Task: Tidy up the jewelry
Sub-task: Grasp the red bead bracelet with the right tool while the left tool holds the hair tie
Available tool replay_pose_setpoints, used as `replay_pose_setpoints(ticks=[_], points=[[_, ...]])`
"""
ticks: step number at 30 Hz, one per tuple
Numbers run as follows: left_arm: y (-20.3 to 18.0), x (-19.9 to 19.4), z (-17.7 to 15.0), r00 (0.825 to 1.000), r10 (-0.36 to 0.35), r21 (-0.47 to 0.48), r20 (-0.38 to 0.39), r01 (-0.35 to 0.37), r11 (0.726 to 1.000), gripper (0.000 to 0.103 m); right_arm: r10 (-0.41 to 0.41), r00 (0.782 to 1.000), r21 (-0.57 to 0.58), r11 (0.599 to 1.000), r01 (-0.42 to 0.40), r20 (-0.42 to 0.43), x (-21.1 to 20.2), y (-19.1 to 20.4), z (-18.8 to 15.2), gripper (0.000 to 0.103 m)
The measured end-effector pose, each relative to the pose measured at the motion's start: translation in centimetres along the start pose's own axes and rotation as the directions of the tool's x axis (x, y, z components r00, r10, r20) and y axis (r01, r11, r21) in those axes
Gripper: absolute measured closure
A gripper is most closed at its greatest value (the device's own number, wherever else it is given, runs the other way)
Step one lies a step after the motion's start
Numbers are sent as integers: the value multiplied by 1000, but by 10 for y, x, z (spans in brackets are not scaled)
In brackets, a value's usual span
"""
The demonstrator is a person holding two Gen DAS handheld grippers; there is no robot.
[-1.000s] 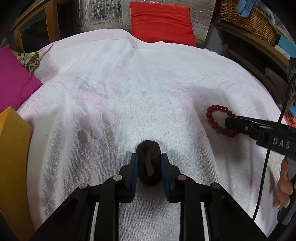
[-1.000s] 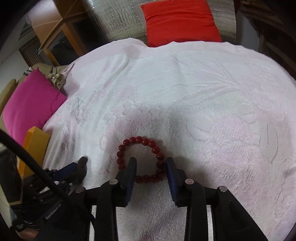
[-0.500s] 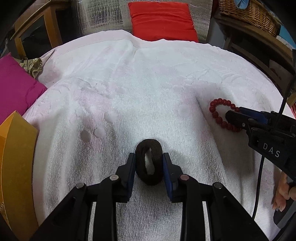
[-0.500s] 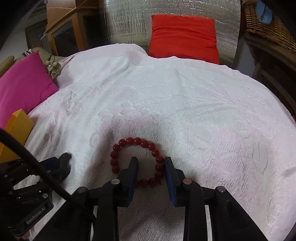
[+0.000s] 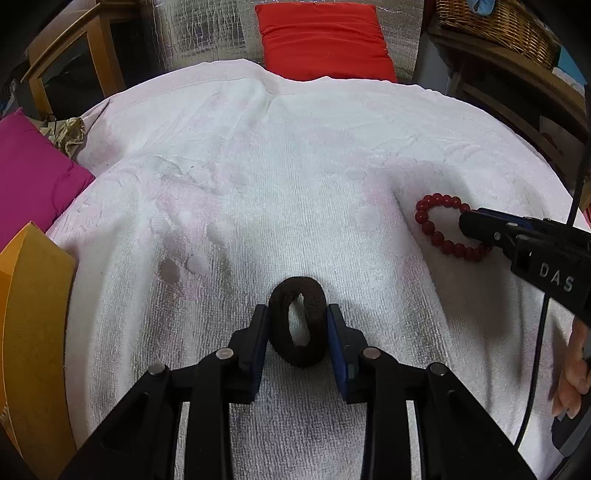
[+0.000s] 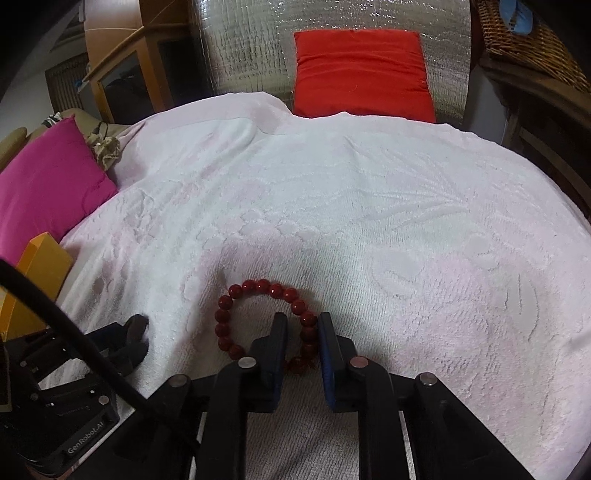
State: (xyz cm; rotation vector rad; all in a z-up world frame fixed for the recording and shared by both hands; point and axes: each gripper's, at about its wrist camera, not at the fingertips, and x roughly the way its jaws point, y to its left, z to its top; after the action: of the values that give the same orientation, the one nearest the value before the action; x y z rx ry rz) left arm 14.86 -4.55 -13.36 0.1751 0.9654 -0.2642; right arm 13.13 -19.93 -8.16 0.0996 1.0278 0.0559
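left gripper low over the white towel, jaws just eased a little wider, pads standing at either side of a dark brown hair tie that lies on the towel between them, its loop relaxed into an oval with towel showing through the middle; looks like touching at both flanks, without a squeeze. right gripper off to the right on the same towel, jaws just drawn nearly together, pinched on the near right side of a red bead bracelet; beads visible in the narrow gap between the pads, rest of the ring lying flat on the towel, curving away to the left and forward. seen from the left wrist, same bracelet well apart from the hair tie, with the right gripper's tip laid over its right edge. around the towel: magenta cushion at left, orange box at the near left edge, red cushion at the far end, wicker basket on a shelf at far right. fingers of a hand at the right margin.
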Motion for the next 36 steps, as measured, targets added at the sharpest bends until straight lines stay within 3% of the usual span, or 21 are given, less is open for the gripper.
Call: replay_pose_setpoints(ticks=[6, 10, 19, 36], points=[[-1, 1, -1, 1000, 5, 4, 4, -5, 1000, 70, -29, 998, -6, 1000, 29, 50, -2, 4, 3, 85], [1, 1, -1, 1000, 0, 3, 5, 0, 1000, 70, -55, 998, -41, 998, 56, 32, 8, 10, 2, 85], [12, 2, -4, 999, -31, -59, 13, 32, 998, 68, -46, 998, -24, 999, 47, 35, 9, 7, 2, 87], [29, -3, -4, 997, -81, -33, 11, 82, 996, 68, -36, 999, -15, 999, 37, 39, 8, 5, 1, 87]])
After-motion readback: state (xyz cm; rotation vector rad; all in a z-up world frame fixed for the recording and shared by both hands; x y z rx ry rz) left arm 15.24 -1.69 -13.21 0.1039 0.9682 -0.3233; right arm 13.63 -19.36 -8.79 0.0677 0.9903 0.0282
